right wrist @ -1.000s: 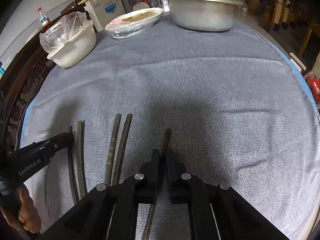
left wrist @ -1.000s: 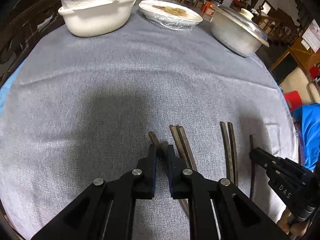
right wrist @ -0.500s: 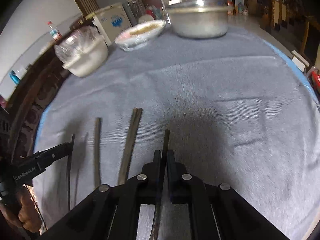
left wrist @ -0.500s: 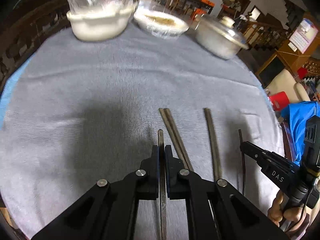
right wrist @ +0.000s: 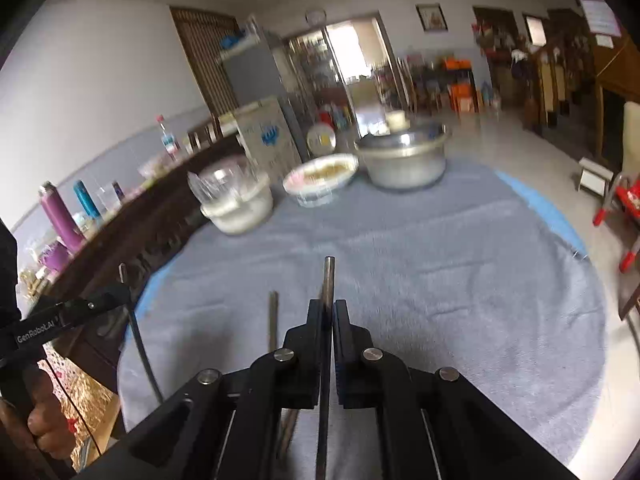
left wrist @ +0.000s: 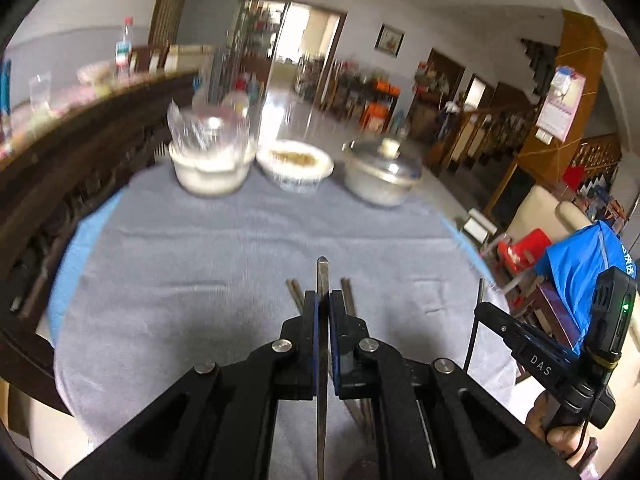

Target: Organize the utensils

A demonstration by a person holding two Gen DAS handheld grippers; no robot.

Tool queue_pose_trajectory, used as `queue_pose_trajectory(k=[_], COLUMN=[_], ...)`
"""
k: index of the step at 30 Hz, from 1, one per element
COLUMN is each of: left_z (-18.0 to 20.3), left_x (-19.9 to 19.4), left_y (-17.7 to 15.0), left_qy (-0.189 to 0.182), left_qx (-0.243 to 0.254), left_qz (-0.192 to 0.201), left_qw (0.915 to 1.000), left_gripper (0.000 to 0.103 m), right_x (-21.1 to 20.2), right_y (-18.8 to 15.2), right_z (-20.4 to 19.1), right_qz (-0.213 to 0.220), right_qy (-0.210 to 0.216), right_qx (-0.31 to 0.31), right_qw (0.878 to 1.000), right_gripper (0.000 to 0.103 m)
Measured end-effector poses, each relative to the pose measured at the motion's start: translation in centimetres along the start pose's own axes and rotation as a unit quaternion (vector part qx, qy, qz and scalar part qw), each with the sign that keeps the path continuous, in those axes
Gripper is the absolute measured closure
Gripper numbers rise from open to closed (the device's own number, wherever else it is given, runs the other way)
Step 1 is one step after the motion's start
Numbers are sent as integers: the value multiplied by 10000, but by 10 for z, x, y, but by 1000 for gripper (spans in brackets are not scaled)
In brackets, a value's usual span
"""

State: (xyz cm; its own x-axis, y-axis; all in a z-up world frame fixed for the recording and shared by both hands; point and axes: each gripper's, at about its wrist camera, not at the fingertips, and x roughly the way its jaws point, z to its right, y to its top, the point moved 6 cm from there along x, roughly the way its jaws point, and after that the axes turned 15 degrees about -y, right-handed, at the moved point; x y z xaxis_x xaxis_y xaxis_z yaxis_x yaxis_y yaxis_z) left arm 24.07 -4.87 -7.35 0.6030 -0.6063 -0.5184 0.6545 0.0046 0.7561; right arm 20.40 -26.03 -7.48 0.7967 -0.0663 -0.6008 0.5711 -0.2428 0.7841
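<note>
Both grippers lifted off the grey cloth (left wrist: 200, 280) since a second ago. Left gripper (left wrist: 323, 300) pinches one chopstick (left wrist: 322, 270), right gripper (right wrist: 328, 308) another (right wrist: 329, 276); remaining chopsticks (left wrist: 295, 292) lie below. Keep sticks level, set down parallel.

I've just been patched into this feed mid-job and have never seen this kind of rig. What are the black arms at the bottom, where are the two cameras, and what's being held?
No robot: a person holds a handheld gripper in each hand, each with a fisheye camera looking along its fingers. In the left view, the left gripper is shut on a chopstick. In the right view, the right gripper is shut on another chopstick. More chopsticks lie on the grey tablecloth. At the far edge stand a white bowl, a dish and a lidded pot.
</note>
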Motion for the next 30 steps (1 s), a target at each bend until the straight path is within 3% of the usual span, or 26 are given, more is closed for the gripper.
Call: queue_pose_trajectory(k=[6,16,30], left_z=[36,49,76], left_x=[-47,-86,-120], left_y=[4,11,22], left_qy=[132,110,-121], left_qx=[534,572,737], left_qz=[602,1073,1414], left_qw=[9967,9925,9871], left_gripper=[98,98,98], right_x=[-53,-122,-153], right_y=[10,28,31], right_z=[-6,-17,-35], right_qz=[726,1767,1983], right_qy=[62,109,339], right_qx=[59,191,-91], right_qw=[9973,9840,9795], right_gripper=[97,97,98])
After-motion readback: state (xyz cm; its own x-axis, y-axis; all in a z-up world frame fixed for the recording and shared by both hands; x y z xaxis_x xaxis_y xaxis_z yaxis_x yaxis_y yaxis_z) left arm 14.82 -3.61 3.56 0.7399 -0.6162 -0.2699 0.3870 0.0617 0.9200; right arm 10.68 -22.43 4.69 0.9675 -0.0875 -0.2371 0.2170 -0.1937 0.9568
